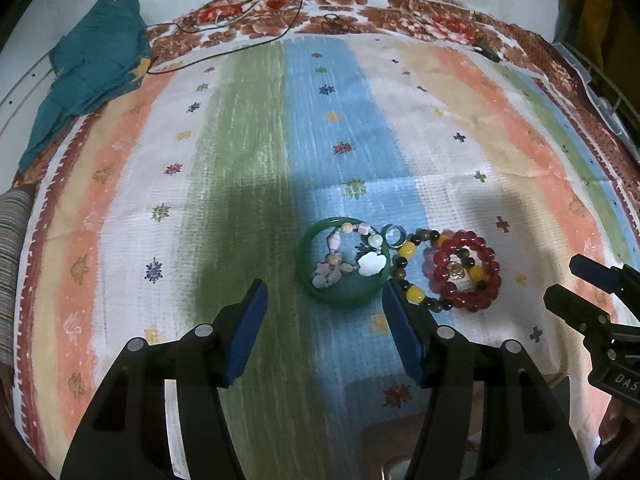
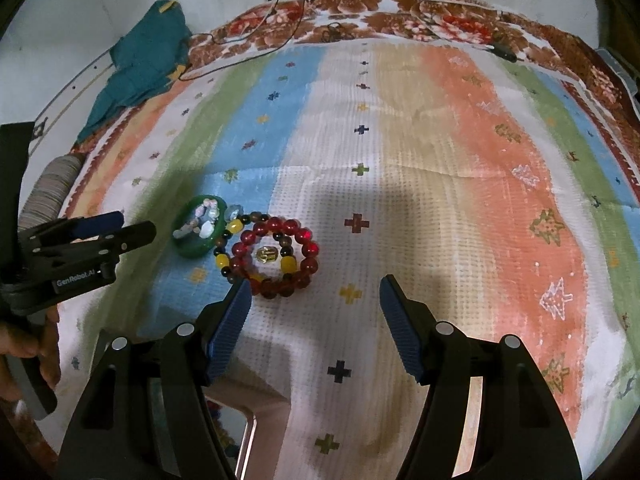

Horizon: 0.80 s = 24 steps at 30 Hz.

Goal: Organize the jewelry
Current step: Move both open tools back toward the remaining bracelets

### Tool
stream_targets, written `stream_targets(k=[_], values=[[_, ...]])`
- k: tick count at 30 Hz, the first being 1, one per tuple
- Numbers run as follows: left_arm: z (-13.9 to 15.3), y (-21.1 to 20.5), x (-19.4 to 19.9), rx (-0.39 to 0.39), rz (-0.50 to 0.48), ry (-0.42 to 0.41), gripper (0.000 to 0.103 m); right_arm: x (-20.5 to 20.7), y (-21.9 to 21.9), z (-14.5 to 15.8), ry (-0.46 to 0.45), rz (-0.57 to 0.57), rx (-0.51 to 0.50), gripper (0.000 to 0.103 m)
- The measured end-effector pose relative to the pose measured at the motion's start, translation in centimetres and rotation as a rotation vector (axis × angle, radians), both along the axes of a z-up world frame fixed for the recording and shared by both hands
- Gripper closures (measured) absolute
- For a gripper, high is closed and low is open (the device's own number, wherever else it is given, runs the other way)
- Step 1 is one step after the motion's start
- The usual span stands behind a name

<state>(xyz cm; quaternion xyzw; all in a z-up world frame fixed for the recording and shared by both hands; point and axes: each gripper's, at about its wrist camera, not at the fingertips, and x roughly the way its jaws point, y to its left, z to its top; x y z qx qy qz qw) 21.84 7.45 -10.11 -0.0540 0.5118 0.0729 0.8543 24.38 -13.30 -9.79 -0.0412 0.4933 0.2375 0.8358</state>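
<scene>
A green bangle lies on the striped cloth with a pastel charm bracelet inside it. Beside it lie a small ring, a brown and yellow bead bracelet and a red bead bracelet. My left gripper is open just before the bangle, its right finger at the bangle's edge. My right gripper is open, just before the red bracelet. The bangle and left gripper show in the right wrist view; the right gripper shows at the left view's right edge.
A teal cloth lies bunched at the far left. Thin black cables run over the cloth's far edge. A shiny tray corner sits under the right gripper near the front edge.
</scene>
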Motion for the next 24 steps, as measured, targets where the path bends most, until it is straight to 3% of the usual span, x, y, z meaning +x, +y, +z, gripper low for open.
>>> stream_targets(k=[24], values=[[-2.8,3.0,2.7,0.034,0.087,0.041,0.043,3.1,1.6,-3.5,0.056,0.017,-0.040,0.037]])
